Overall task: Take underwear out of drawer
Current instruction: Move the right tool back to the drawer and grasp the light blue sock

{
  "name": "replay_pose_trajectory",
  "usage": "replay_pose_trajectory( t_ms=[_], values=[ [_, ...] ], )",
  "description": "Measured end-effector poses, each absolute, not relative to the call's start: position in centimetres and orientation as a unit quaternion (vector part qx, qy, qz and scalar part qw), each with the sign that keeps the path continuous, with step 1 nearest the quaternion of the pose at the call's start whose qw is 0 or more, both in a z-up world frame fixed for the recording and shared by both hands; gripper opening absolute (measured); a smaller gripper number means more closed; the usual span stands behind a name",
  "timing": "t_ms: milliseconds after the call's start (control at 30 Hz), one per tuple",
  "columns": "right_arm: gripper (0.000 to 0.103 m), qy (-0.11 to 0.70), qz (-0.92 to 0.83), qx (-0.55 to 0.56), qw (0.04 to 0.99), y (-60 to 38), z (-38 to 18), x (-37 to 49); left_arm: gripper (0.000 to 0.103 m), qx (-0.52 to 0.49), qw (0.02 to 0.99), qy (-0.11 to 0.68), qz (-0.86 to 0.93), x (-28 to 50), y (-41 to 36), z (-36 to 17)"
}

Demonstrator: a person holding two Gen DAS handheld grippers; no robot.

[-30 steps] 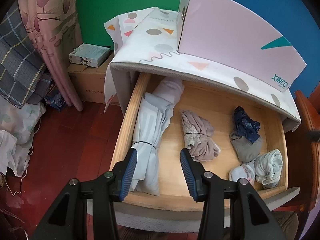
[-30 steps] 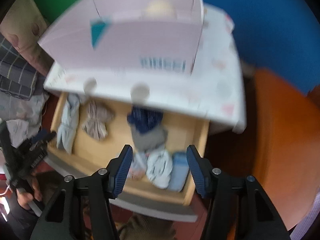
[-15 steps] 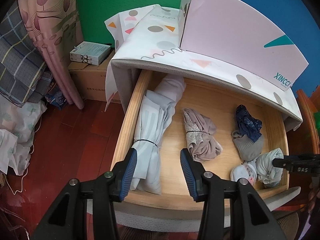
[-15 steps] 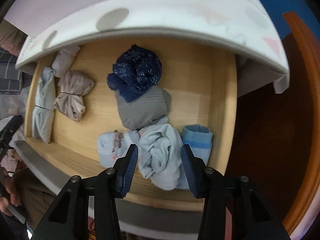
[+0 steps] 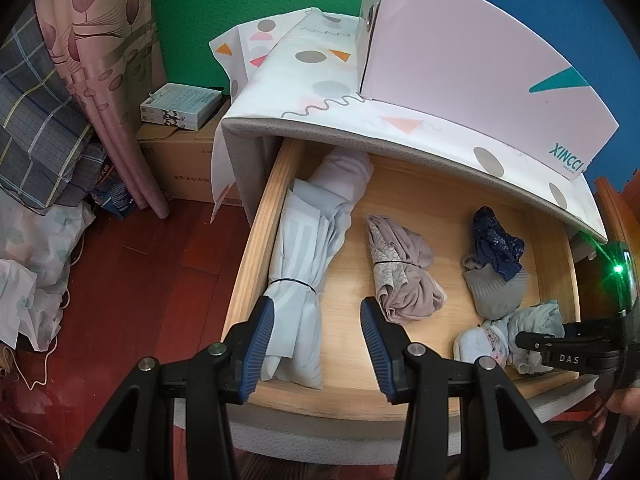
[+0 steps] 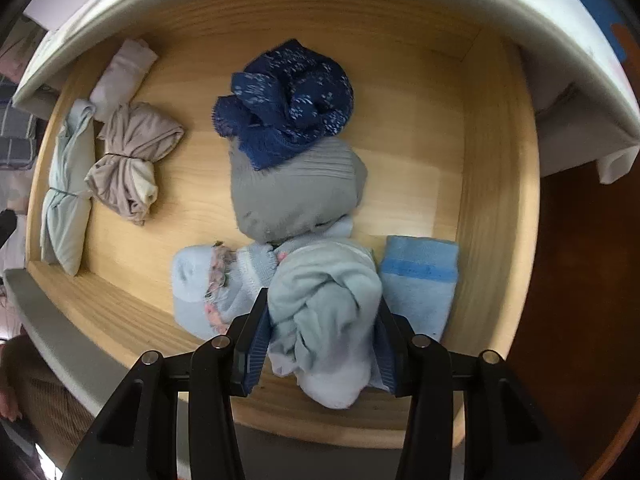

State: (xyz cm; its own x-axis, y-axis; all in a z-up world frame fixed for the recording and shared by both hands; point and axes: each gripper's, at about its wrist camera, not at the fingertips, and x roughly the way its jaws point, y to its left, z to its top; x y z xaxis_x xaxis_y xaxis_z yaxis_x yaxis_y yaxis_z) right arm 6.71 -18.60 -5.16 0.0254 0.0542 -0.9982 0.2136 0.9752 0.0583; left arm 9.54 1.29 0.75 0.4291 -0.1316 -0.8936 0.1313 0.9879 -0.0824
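Currently I see the wooden drawer (image 6: 496, 184) pulled out, pale pine grain, smooth floor, under a cabinet top w/ white patterned cover (image 5: 320, 92).

1. R gripper (image 6: 320, 336): both ribbed blue pads press the sides of the pale blue underwear (image 6: 324, 312), a soft crumpled knit wad at the front right of the drawer. Claw narrow, clamped on that wad. It sits on the drawer floor, touching the front wall.
2. L gripper (image 5: 316, 344): jaws about half apart, nothing btwn the pads; I have it hovering over the front left of the drawer, above the long light-blue roll (image 5: 304, 264), a tube of thin cloth tied w/ a black elastic.
3. Neighbours of the held wad: just left, a light-blue sock ball w/ floral trim (image 6: 208, 284); just right, a flat folded blue ribbed piece (image 6: 420, 280); behind, touching, a rounded grey ribbed bundle (image 6: 296, 196); on its far edge a navy lacy crumple w/ pale flecks (image 6: 288, 96).
4. Mid-left: taupe bundle (image 6: 128, 160), cinched at the waist by a band, bow-like shape.
5. On the cabinet top: pink cardboard box (image 5: 472, 68), matte, w/ teal print.
6. Floor: dark red wood planks (image 5: 132, 292).
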Motion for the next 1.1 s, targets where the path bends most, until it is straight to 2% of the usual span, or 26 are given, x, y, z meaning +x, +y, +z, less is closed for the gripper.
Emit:
replay_pose_trajectory(
  t_ms=[267, 800, 1100],
  values=[
    [0.035, 0.692, -0.042, 0.096, 0.715, -17.0, -5.8, 6.6, 0.046, 0.003, 0.844, 0.53, -0.078, 9.4, 1.2, 0.8],
    [0.033, 0.686, -0.064, 0.114, 0.716, -16.9, -6.1, 5.2, 0.046, -0.013, 0.791, 0.607, -0.081, 10.8, 1.6, -1.8],
    [0.034, 0.685, -0.061, 0.121, 0.716, -18.9, -6.1, 4.8, 0.046, 0.019, 0.772, 0.631, -0.074, 12.4, 1.4, -2.4]
  ],
)
